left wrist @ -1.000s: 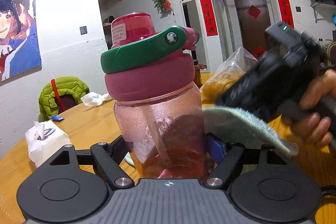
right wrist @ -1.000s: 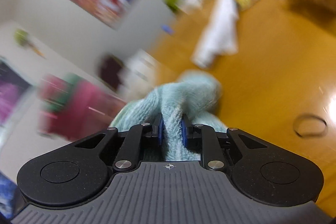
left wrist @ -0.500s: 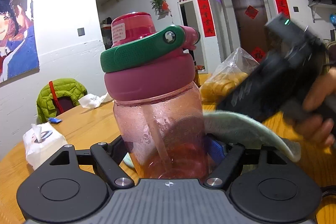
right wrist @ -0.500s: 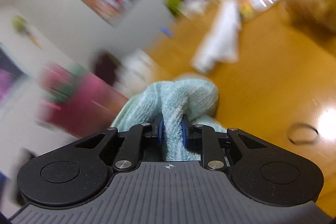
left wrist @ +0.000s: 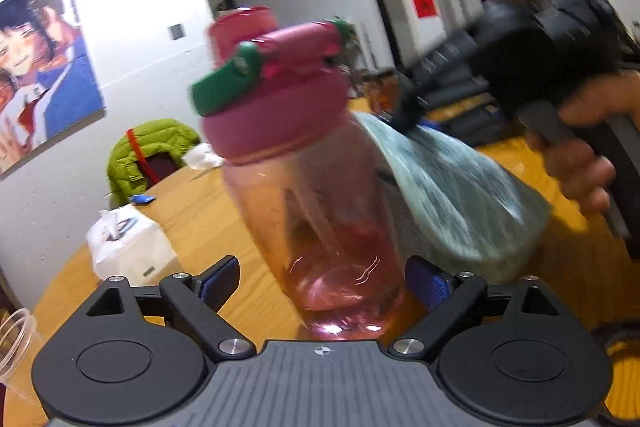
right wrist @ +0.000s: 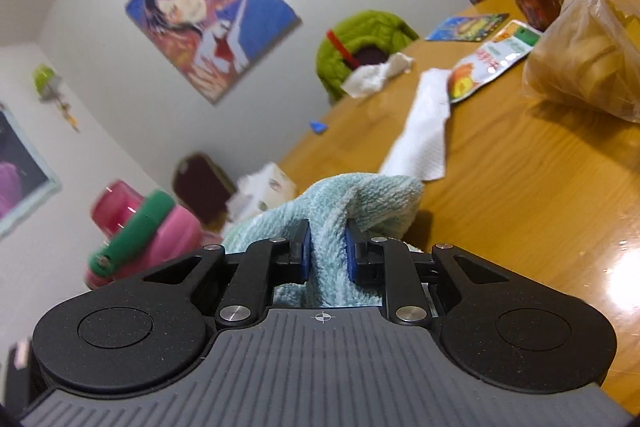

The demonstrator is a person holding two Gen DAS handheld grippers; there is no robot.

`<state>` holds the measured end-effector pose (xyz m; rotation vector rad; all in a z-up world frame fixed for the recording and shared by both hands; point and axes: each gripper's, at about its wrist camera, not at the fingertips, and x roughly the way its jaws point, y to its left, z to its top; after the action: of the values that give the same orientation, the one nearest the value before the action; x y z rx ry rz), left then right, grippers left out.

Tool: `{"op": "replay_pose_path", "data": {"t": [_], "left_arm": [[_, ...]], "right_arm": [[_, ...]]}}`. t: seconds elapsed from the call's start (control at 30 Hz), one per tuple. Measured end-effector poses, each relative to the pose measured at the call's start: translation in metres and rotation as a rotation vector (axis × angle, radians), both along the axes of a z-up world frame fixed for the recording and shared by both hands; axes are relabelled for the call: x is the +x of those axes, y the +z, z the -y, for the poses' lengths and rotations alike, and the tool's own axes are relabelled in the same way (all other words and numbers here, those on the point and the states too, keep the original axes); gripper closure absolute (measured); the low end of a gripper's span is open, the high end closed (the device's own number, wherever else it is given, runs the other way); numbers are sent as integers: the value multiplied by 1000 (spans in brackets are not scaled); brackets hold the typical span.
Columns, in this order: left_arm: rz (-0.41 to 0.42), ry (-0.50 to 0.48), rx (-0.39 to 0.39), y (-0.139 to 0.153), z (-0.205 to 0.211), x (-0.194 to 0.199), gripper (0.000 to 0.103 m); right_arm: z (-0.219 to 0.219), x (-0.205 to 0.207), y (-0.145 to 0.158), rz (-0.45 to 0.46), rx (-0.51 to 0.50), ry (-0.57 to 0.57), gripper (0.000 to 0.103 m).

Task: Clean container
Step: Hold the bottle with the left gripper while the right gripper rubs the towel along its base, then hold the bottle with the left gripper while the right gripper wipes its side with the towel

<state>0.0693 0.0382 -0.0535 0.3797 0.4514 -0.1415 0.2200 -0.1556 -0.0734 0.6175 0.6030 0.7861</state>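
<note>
The pink bottle [left wrist: 316, 195] stood tilted on the wooden table [left wrist: 224, 227], its lid and green handle [left wrist: 224, 87] leaning toward the left of the left wrist view. The left gripper [left wrist: 320, 281] had just been opening; its jaws stood released, the blue pads [left wrist: 222, 281] clear of the bottle's base on both sides, though blur made the right-hand gap hard to judge. The right gripper [right wrist: 327, 255], held by a hand [left wrist: 584, 163], was clenched on a folded pale green cloth [right wrist: 352, 203], which lay against the bottle's right side in the left wrist view. A tissue pack [left wrist: 128, 247] sat left of the bottle, and a paper towel [right wrist: 424, 135] and a plastic bag [right wrist: 588, 39] lay farther across the table.
</note>
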Motion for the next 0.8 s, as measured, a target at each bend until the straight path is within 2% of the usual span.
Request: {"op": "replay_pose_path", "data": {"t": [0.07, 0.13, 0.2, 0.3, 0.47, 0.63, 0.67, 0.77, 0.8], "left_arm": [[-8, -24, 1, -1, 2, -1, 17], [6, -24, -1, -2, 2, -2, 22], [18, -32, -33, -2, -4, 4, 23], [31, -55, -88, 0, -13, 14, 23], [55, -74, -156, 3, -24, 21, 25], [69, -87, -164, -1, -25, 25, 28], [71, -88, -163, -2, -25, 26, 28], [72, -97, -166, -3, -23, 25, 28], [73, -104, -166, -4, -22, 24, 28]], "right_arm": [[-3, 2, -1, -8, 34, 29, 80], [-10, 4, -1, -23, 15, 66, 80], [-18, 3, -1, -30, -23, 106, 80], [-21, -7, 9, 11, -129, 114, 80], [-15, -17, 18, 16, -178, 196, 81], [-20, -14, 11, -15, -200, 169, 81], [-19, -14, 11, -11, -180, 161, 81], [-2, -19, 22, 44, 20, 150, 81], [7, -20, 24, 56, 115, 157, 81]]}}
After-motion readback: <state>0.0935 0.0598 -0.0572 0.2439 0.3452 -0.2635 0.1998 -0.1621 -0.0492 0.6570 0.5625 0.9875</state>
